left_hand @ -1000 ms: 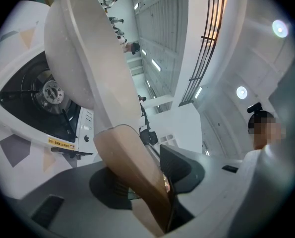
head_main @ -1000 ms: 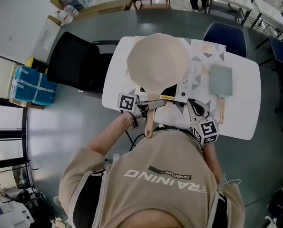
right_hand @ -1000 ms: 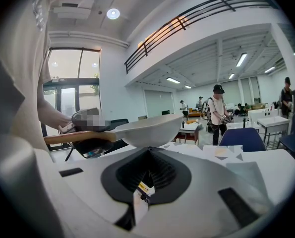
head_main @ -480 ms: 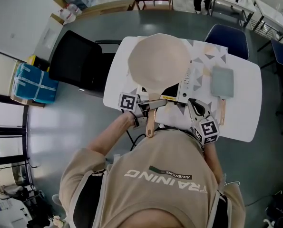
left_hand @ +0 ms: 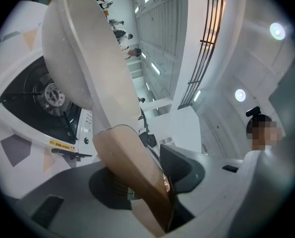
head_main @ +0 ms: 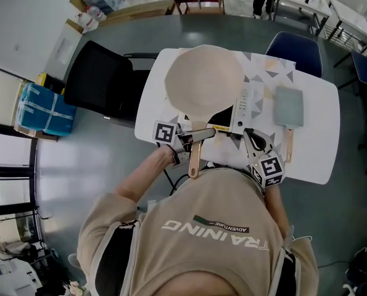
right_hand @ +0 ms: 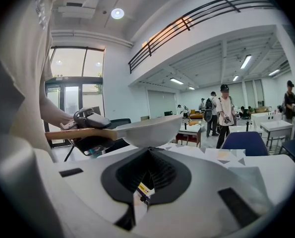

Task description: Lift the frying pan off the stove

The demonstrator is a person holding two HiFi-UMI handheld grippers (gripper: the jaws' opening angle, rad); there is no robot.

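A cream frying pan (head_main: 205, 79) with a wooden handle (head_main: 194, 154) hangs above the white stove (head_main: 240, 111), tilted and off the burner (left_hand: 50, 95). My left gripper (head_main: 191, 138) is shut on the handle near the pan's bowl; in the left gripper view the handle (left_hand: 132, 177) fills the space between the jaws. From the right gripper view the pan (right_hand: 147, 129) floats above the table. My right gripper (head_main: 256, 142) rests at the stove's front edge, jaws together, holding nothing.
A grey-green board (head_main: 287, 105) with a wooden handle lies to the right of the stove on the white table (head_main: 309, 156). A black chair (head_main: 100, 79) stands to the left, a blue chair (head_main: 292, 47) behind. People stand in the far room.
Almost nothing: the pan stays raised in my left gripper with only a slight shift. The right gripper has not moved.
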